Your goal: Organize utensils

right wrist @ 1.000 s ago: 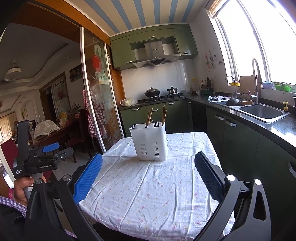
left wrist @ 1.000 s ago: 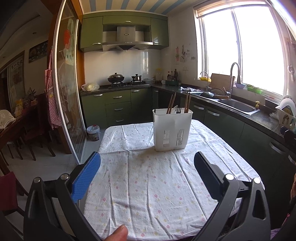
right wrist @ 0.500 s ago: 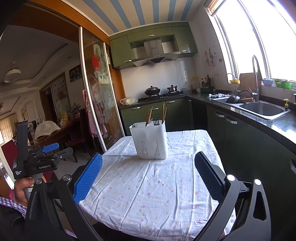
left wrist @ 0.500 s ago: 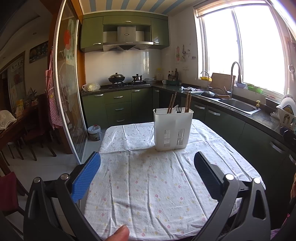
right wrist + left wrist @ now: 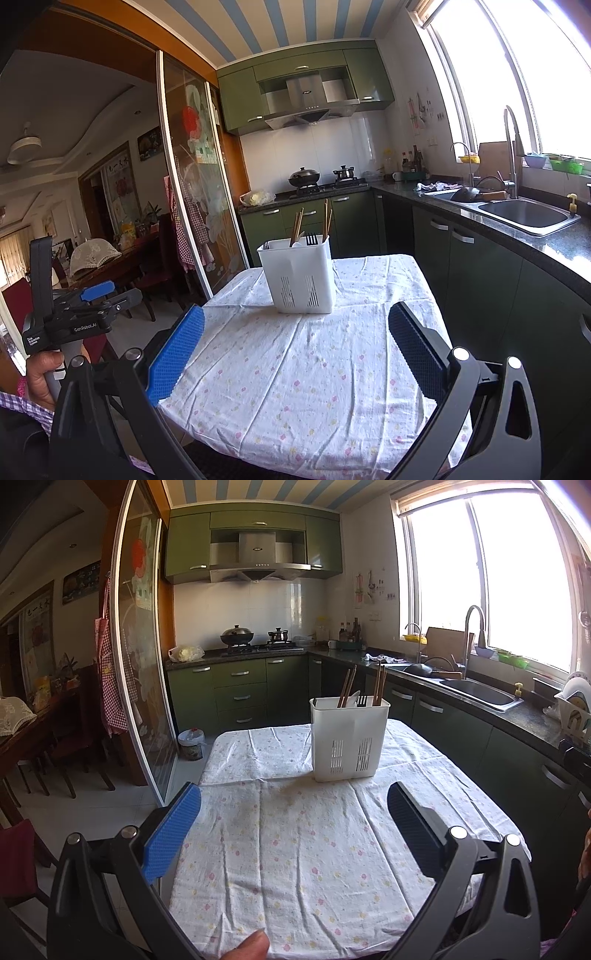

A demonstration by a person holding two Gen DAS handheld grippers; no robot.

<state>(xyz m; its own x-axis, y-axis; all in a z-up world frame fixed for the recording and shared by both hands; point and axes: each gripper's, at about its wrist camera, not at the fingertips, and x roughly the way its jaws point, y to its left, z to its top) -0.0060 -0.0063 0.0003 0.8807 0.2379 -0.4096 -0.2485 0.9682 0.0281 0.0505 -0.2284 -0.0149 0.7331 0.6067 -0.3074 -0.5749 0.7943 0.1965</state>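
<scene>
A white slotted utensil holder (image 5: 349, 738) stands upright on the far half of the table (image 5: 295, 867). It holds brown chopsticks (image 5: 347, 688), a black fork (image 5: 362, 700) and a white spoon. My left gripper (image 5: 293, 805) hangs open above the near part of the table, well short of the holder, with nothing between its fingers. In the right wrist view the holder (image 5: 299, 277) sits ahead, and my right gripper (image 5: 295, 328) is open and empty over the table's near edge. The left gripper (image 5: 85, 314) also shows at the left, held in a hand.
A flowered white cloth (image 5: 295, 369) covers the table. Green cabinets and a dark counter with a sink (image 5: 480, 694) run along the right. A glass sliding door (image 5: 144, 664) stands at the left, with a bin (image 5: 190, 744) by it. A dish rack (image 5: 574, 710) sits at far right.
Both views have drifted slightly; the holder sits a little further right and lower in each. Both grippers stay open and empty.
</scene>
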